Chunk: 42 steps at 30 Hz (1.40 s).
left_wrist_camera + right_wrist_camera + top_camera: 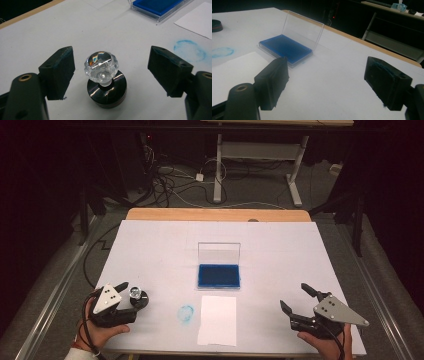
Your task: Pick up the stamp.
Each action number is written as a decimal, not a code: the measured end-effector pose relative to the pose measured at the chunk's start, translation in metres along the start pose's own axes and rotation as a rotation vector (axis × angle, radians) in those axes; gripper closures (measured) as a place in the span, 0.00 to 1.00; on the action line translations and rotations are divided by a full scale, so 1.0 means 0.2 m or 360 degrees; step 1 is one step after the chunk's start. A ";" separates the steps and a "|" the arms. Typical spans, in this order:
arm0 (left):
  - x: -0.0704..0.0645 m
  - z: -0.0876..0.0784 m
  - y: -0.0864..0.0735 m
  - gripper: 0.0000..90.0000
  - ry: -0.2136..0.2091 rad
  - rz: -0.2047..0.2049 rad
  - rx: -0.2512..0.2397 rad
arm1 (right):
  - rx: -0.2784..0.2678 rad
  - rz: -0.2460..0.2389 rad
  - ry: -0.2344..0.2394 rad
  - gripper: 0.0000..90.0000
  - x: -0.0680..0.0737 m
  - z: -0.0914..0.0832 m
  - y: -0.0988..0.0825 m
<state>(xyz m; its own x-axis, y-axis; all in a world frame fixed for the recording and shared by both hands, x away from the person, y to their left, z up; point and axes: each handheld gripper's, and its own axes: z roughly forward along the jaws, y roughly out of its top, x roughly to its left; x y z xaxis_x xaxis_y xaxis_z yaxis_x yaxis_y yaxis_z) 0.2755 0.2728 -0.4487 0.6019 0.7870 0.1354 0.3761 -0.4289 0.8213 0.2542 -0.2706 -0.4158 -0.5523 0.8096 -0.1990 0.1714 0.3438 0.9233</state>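
Left gripper view: left gripper [107, 72] fingers [58, 72] standing wide apart, flanking crystal-knobbed stamp [105, 77] on white surface [62, 32], not touching. Right gripper [329, 85] fingers gaping, holding nothing, near blue ink pad [284, 48]. No writing readable.

Stamp [106, 80]: clear faceted knob on a round glossy black base, standing upright. It sits on the white bench surface near the front-left, well left of the blue ink smudge.
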 end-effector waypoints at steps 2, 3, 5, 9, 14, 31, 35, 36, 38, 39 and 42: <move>0.01 0.00 0.00 0.23 0.0005 -0.0009 0.0005 | 0.0009 -0.0002 0.0001 0.23 0.00 0.01 0.00; 0.01 -0.01 0.00 0.22 -0.0005 -0.0016 0.0005 | 0.0015 -0.0004 -0.0003 0.23 0.00 0.01 0.00; 0.01 -0.02 0.00 0.22 -0.0007 -0.0013 0.0016 | 0.0026 -0.0003 0.0001 0.23 0.00 0.02 -0.01; 0.02 -0.04 -0.01 0.22 -0.0046 -0.0019 0.0081 | 0.0036 -0.0039 0.0012 0.25 0.01 0.05 0.01; 0.04 -0.07 -0.01 0.22 -0.0087 -0.0018 0.0189 | 0.0059 -0.0074 0.0040 0.24 0.04 0.09 0.01; 0.16 0.08 0.18 0.28 -0.0233 0.0023 0.0539 | 0.0154 -0.0129 0.0064 0.25 0.05 0.16 -0.02; 0.17 0.12 0.16 0.33 -0.0241 0.0020 0.0596 | 0.0165 -0.0134 0.0050 0.25 0.05 0.16 -0.03; 0.17 0.13 0.15 0.35 -0.0241 0.0025 0.0602 | 0.0169 -0.0130 0.0047 0.25 0.05 0.15 -0.03; 0.16 0.14 0.16 0.38 -0.0273 0.0041 0.0606 | 0.0171 -0.0139 0.0039 0.26 0.05 0.15 -0.03; 0.16 0.14 0.16 0.40 -0.0273 0.0041 0.0606 | 0.0177 -0.0133 0.0031 0.26 0.05 0.15 -0.04; 0.15 0.14 0.17 0.47 -0.0287 0.0062 0.0585 | 0.0190 -0.0130 0.0015 0.27 0.04 0.15 -0.04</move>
<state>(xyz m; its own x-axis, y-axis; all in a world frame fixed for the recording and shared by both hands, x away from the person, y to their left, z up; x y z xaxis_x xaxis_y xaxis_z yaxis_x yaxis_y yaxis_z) 0.3265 0.2699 -0.4312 0.7221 0.6908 0.0362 0.5578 -0.6124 0.5602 0.2719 -0.2528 -0.4353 -0.5759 0.7722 -0.2684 0.2211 0.4632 0.8582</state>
